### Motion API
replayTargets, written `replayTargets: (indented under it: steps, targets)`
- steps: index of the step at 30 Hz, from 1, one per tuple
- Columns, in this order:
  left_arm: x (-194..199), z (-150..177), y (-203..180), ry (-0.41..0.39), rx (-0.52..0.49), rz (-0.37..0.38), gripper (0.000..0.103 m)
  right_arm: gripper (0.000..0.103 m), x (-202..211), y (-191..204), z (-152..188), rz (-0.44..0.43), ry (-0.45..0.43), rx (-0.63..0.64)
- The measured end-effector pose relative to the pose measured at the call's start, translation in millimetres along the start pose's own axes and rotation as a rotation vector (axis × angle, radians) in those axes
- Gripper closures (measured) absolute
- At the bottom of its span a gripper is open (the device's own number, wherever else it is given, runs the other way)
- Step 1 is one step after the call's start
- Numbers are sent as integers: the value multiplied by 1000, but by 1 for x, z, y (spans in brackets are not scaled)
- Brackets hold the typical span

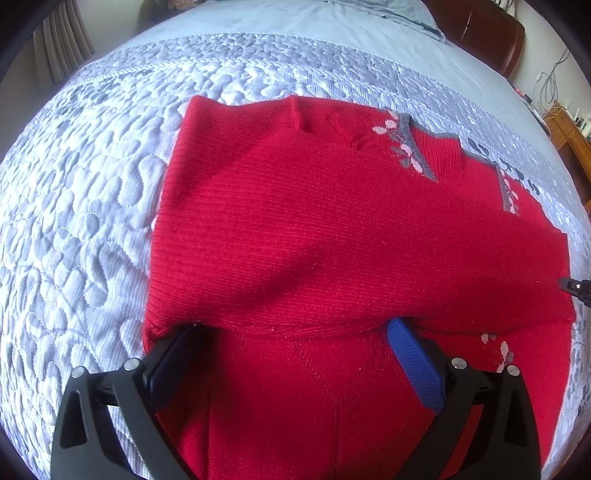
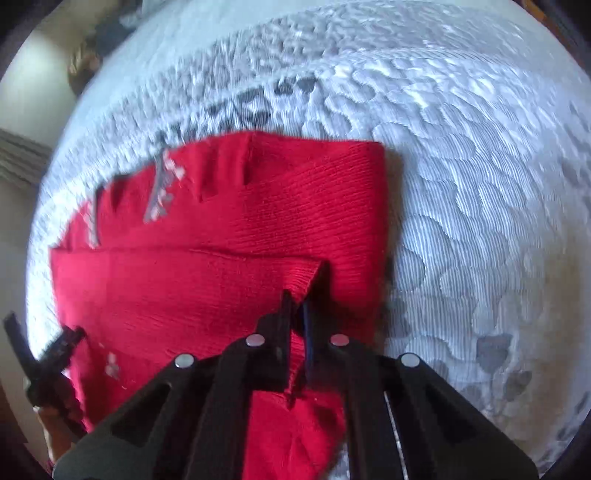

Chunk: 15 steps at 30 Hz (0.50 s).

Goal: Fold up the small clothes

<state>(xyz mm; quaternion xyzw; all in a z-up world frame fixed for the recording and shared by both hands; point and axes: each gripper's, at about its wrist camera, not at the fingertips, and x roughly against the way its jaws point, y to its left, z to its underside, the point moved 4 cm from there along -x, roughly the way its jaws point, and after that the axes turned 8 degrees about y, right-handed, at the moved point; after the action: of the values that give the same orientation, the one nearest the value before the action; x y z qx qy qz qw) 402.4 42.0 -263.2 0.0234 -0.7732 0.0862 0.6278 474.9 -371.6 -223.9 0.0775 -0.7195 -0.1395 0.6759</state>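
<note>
A red knit sweater (image 1: pixel 295 229) with grey trim and pink flowers lies partly folded on the bed. It also shows in the right wrist view (image 2: pixel 207 266). My left gripper (image 1: pixel 295 332) is open, its wide-apart fingers with blue pads (image 1: pixel 417 365) resting at the near edge of a folded-over layer. My right gripper (image 2: pixel 297 302) is shut on a fold of the sweater's edge, pinching red fabric between its fingers. The left gripper's tip (image 2: pixel 55 347) shows at the lower left of the right wrist view.
The sweater rests on a grey-and-white quilted bedspread (image 1: pixel 81 206), which also shows in the right wrist view (image 2: pixel 480 221). A brown headboard (image 1: pixel 480 29) and a wooden side table with cables (image 1: pixel 565 129) stand at the far right.
</note>
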Motion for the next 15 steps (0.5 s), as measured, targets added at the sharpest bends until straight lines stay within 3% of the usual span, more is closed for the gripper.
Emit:
replayTargets:
  steps: [2, 6, 10, 15]
  targets:
    - [0, -1, -1, 4, -4, 0, 3, 80, 7, 1, 7, -16, -9, 13]
    - [-2, -3, -2, 6, 1, -4, 3, 80, 9, 10, 28, -69, 29, 68]
    - [-3, -4, -3, 3, 1, -17, 3, 101, -6, 9, 28, 84, 55, 69]
    - [-4, -6, -5, 12, -14, -12, 3, 99, -1, 3, 29, 28, 18, -7]
